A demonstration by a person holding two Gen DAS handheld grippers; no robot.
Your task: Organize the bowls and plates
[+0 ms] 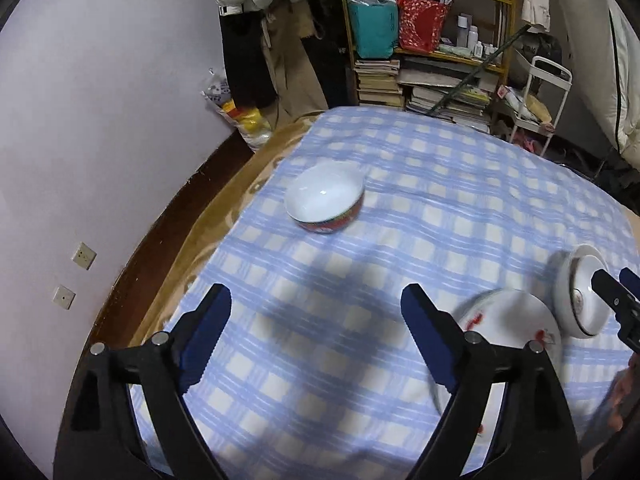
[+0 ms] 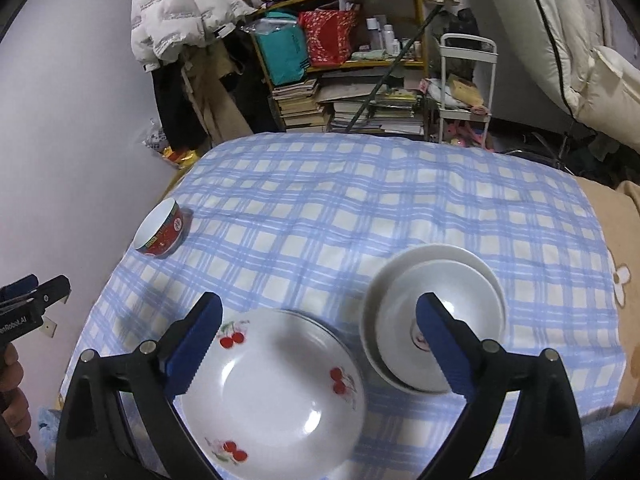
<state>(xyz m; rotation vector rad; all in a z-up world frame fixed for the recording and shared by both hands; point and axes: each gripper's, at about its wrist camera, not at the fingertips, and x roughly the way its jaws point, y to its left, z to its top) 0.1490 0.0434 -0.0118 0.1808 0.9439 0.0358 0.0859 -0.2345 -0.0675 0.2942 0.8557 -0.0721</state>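
My left gripper (image 1: 316,320) stands wide with nothing between its blue pads, only the checked cloth (image 1: 400,184) showing through the gap; my right gripper (image 2: 318,320) is likewise spread and empty, its fingers framing the cherry plate (image 2: 276,392) without pressing on it; so nothing is in hand at this moment. The cherry plate lies near the cloth's near edge, with what looks like a second rim under it, so I take it for a small stack; just beside it to the right sit two white dishes nested one in the other (image 2: 432,320), the inner one seeming to hold something small that my right finger hides; the red-sided bowl (image 1: 326,198) stands alone, well apart, toward the cloth's left edge, close to where the brown blanket (image 1: 224,216) shows beyond it. What worries me is the ground: the cloth lies over soft bedding, rumpled and uneven, so any stack may lean; the white pair already looks tilted in the left view, though blur may exaggerate that. If I reach for the red bowl and press down, the bedding could dip and roll it off the left edge; if I pinch its rim too shallowly the glazed wall may slip from the pads; and carrying it back over the cherry plate, a careless drop could chip china on china; my two grippers also sit near each other, so they could knock together.
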